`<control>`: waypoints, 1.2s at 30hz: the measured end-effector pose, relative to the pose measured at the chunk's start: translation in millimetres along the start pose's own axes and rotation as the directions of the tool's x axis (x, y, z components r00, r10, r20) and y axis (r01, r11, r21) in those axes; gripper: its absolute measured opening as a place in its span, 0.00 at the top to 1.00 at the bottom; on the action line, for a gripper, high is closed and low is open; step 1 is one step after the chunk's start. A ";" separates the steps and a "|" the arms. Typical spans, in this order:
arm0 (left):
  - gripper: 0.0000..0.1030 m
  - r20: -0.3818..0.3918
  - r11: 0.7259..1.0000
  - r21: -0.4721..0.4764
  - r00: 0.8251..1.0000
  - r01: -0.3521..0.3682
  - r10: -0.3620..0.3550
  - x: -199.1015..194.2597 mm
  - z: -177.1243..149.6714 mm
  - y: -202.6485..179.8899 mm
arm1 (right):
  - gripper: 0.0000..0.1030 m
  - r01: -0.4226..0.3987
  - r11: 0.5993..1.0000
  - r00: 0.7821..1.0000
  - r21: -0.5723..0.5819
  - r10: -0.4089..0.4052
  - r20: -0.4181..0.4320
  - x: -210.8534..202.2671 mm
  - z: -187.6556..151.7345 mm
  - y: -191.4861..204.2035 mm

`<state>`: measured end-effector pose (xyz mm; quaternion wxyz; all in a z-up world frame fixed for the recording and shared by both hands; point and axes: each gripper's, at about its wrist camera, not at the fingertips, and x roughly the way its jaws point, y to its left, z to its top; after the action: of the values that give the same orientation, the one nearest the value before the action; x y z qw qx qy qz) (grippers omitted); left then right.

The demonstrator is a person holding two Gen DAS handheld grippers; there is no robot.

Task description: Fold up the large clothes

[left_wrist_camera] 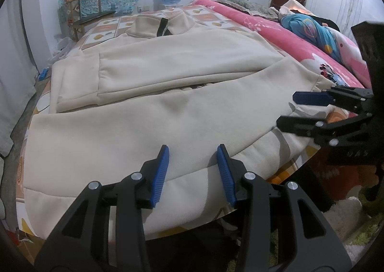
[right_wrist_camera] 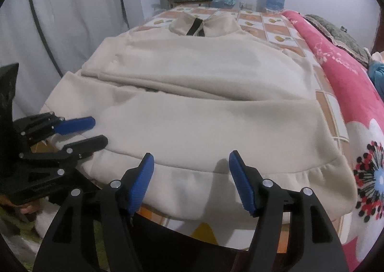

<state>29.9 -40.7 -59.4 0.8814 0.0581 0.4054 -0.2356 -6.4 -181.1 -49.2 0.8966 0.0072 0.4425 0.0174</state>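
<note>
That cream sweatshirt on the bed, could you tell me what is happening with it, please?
A person holding a gripper in each hand is folding the cream sweatshirt, which lies flat on the bed with its sleeves already folded across the body. The left gripper and the right gripper both hover over the near hem, jaws open. Neither grips the fabric at this moment.

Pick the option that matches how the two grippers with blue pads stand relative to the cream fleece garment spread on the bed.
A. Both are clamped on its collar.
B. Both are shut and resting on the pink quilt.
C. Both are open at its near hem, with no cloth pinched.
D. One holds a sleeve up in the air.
C: the left gripper and right gripper both show parted blue pads over the hem of the cream fleece garment, which lies flat and unpinched.
</note>
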 end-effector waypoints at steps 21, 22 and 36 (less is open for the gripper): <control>0.61 0.000 1.000 0.006 1.000 -0.002 0.002 0.2 -0.7 0.1 | 0.32 0.030 1.000 0.999 -0.011 -0.030 -0.025 11.3 -4.3 1.2; 0.61 0.000 1.000 0.006 1.000 -0.002 0.002 0.3 -0.6 0.0 | 0.32 0.030 0.999 0.999 -0.011 -0.030 -0.025 11.4 -4.4 1.1; 0.60 -0.001 1.000 0.007 1.000 -0.002 0.003 0.4 -0.6 -0.7 | 0.31 0.037 0.999 0.999 -0.019 -0.038 -0.026 12.4 -5.0 1.8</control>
<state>29.4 -41.2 -60.0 0.8812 0.0619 0.4050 -0.2359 -2.9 -178.9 -62.0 0.8908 -0.0095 0.4542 0.0047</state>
